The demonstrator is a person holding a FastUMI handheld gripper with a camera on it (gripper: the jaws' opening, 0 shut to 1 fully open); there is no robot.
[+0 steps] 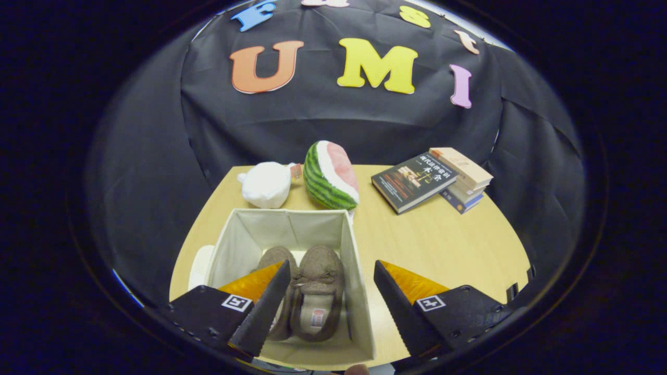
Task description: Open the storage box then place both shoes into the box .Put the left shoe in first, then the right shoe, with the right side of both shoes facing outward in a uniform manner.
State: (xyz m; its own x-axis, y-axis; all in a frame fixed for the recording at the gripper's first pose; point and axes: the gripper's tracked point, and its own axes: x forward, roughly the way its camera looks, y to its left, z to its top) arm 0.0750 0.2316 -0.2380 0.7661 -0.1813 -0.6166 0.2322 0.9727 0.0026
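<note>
An open cream fabric storage box point(352, 271) stands on the wooden table just ahead of my fingers. Inside it lie two brown slippers side by side, toes pointing away from me. The right-hand slipper point(318, 291) shows fully, with a label on its insole. The left-hand slipper point(274, 260) is partly hidden behind my left finger point(263, 307). My gripper point(331, 276) is open above the box's near side, with nothing between its fingers. The right finger point(398, 307) hangs over the table just outside the box's right wall.
Beyond the box sit a plush watermelon slice point(329, 176) and a white plush toy point(267, 184). A small stack of books point(432, 179) lies at the far right of the table point(443, 245). A pale flat piece point(199, 266) lies left of the box.
</note>
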